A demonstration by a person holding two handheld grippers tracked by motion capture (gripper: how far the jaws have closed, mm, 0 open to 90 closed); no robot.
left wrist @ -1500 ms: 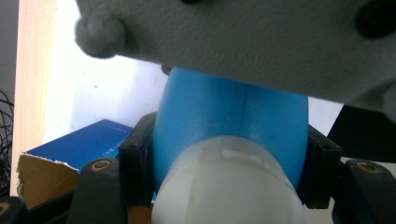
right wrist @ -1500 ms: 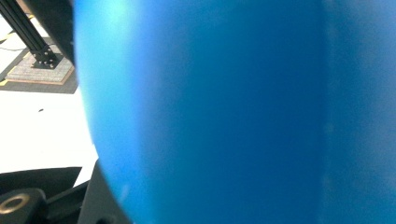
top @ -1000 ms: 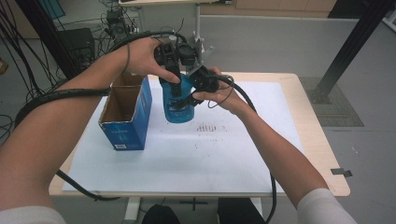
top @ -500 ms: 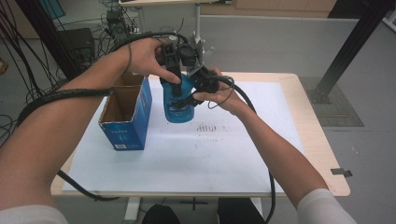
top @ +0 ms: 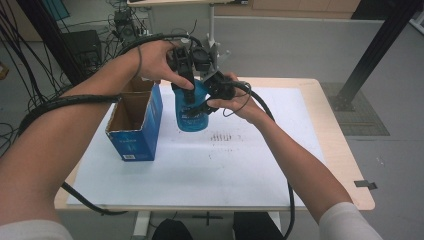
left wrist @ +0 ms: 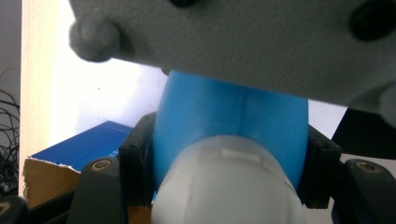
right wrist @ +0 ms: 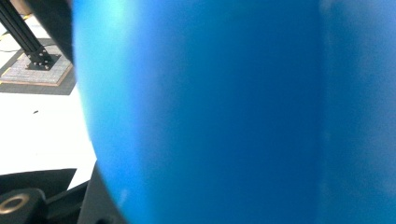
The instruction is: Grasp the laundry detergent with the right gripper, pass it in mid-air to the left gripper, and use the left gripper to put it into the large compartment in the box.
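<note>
Blue things count two: one bottle point(top: 191, 107), one box point(top: 134, 125).

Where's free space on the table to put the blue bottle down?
Bare white mat in front of the blue bottle, and to its right toward the wooden table edge. Crowded at left: the open blue box stands close beside the bottle.

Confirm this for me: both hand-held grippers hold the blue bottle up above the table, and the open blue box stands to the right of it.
Not quite. The high view shows the box standing to the left of the bottle, not the right. The rest holds: the left hand-held gripper and the right hand-held gripper hold the bottle above the table.
</note>
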